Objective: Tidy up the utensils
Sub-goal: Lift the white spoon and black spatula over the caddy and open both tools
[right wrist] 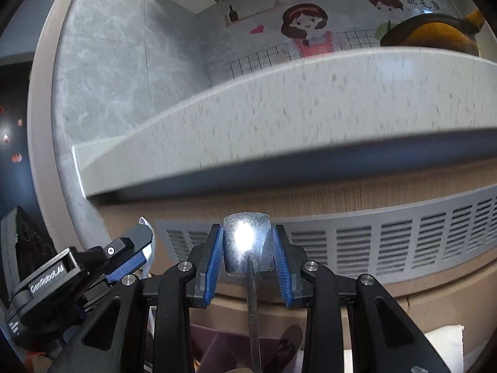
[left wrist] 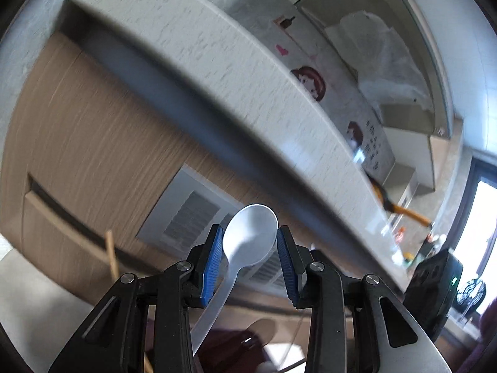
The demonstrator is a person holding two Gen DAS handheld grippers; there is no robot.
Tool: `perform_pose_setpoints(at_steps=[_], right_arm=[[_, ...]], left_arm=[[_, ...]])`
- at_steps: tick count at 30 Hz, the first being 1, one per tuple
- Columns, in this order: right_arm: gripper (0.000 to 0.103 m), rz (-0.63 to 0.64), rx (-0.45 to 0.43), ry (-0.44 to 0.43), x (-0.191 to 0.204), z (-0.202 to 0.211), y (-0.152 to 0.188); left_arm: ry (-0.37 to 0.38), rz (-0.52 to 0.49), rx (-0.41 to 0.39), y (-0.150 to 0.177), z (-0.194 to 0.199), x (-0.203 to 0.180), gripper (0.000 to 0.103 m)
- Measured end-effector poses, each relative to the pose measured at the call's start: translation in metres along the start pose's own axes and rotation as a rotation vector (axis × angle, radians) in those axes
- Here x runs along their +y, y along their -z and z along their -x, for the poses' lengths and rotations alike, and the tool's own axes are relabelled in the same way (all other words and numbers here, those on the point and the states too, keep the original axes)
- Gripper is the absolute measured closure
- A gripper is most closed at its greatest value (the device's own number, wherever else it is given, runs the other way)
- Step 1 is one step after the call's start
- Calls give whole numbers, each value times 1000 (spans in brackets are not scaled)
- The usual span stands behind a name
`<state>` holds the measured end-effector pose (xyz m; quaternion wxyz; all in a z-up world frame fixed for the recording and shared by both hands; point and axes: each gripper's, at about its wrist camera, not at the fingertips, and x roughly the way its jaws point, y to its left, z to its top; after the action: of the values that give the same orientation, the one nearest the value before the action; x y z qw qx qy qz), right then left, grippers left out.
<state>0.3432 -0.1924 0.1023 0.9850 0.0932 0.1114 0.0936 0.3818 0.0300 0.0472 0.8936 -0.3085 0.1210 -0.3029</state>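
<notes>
The left gripper (left wrist: 250, 242) was clenched on the bowl of a white plastic spoon (left wrist: 248, 237); the right gripper (right wrist: 248, 244) gripped a metal spatula (right wrist: 247, 241) by its blade. Both utensils were held below the surface edge (right wrist: 279, 108). Judgement: lift each clear of that edge before setting down, keeping handles hanging. Only the right view showed the left gripper beside it.
</notes>
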Motion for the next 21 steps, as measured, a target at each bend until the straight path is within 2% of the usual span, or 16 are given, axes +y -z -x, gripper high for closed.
perform_pose_setpoints(at_steps=[8, 9, 12, 15, 17, 21], right_arm=[[72, -10, 9, -13, 0, -2, 9], [72, -15, 25, -28, 1, -2, 10], [71, 8, 115, -72, 3, -4, 16], [71, 42, 160, -54, 5, 7, 18], [71, 47, 139, -52, 8, 29, 16], [71, 119, 135, -27, 12, 57, 13]], left_arm=[[-41, 26, 42, 13, 6, 13, 66], [-42, 28, 49, 13, 8, 13, 64], [-52, 62, 81, 12, 8, 19, 51], [-62, 103, 125, 9, 15, 23, 50], [-81, 82, 130, 6, 28, 17, 49], [-184, -5, 121, 0, 61, 0, 49]])
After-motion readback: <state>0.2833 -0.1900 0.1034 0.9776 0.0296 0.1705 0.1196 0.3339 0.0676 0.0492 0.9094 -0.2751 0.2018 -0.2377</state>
